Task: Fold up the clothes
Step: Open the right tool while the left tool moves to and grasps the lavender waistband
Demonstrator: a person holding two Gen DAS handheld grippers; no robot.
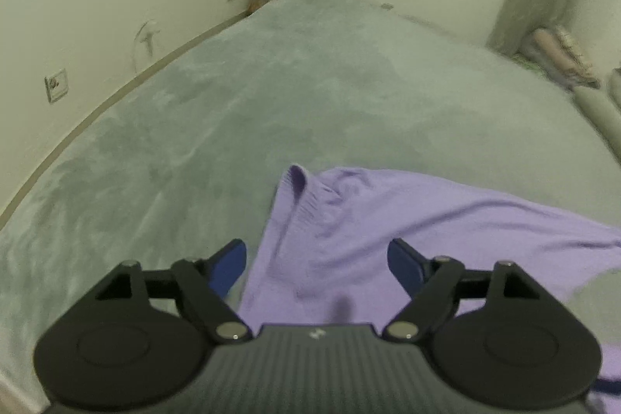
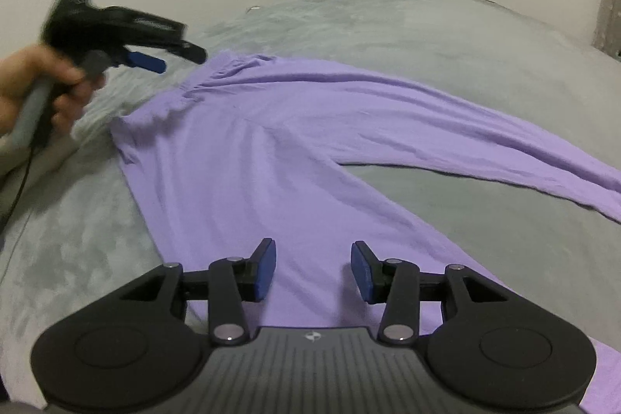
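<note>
One lilac garment (image 2: 240, 158), two hand-held grippers: left (image 1: 316, 264), right (image 2: 313, 270).

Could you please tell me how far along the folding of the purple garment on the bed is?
Done: the purple garment lies spread out on the grey bedcover, with no fold visible. In hand: nothing. The left gripper and right gripper hang open above the fabric, gripping none of it. Left: essentially every fold, starting with the long part stretching right.
</note>
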